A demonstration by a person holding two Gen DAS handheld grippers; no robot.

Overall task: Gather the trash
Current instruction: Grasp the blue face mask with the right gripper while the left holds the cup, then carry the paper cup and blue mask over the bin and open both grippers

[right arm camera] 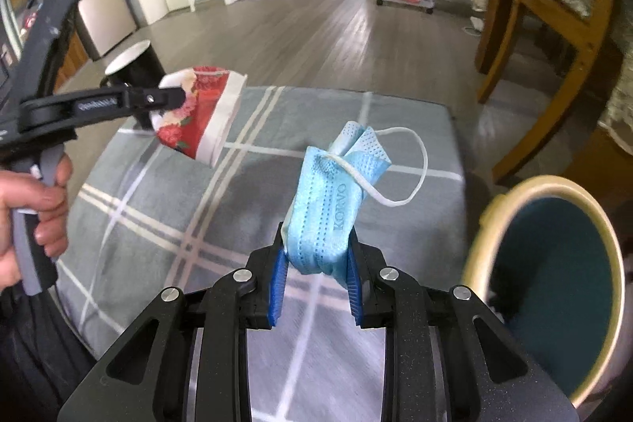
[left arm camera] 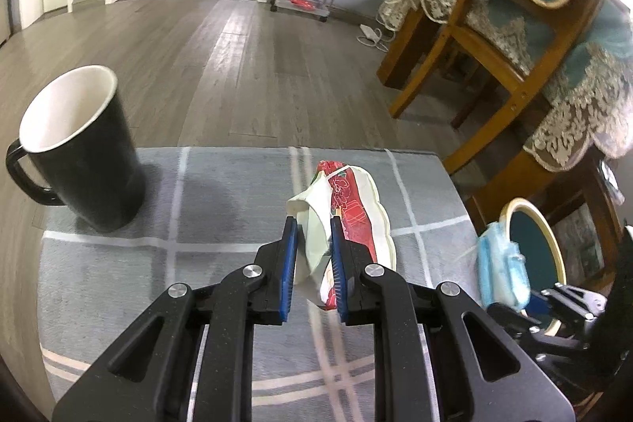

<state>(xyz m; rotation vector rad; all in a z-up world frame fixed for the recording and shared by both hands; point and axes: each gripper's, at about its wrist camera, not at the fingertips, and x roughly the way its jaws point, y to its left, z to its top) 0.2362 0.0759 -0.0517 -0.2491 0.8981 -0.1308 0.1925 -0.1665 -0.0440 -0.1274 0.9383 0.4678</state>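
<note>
Two pieces of trash are held above the grey plaid surface [right arm camera: 166, 216]. Left tongs [left arm camera: 312, 256] are clenched on a crumpled, floral-printed paper wrapper [left arm camera: 348, 208]: light, creased, easily crushed. Right tongs [right arm camera: 316, 263] pinch a soft pleated blue face mask [right arm camera: 328, 196] mid-fold, elastic loop dangling. Both likely tolerate firm grips. A teal-lined bin [right arm camera: 554, 287] stands near.

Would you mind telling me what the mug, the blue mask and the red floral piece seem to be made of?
Mug: probably glazed ceramic, glossy black outside, white inside, with a thick rim.
Mask: likely thin nonwoven fabric, matte, with pleats, embossed dots and a white elastic loop.
Floral piece: looks like printed paper, perhaps a crushed cup; it holds stiff creases, with a plain white inside.
</note>
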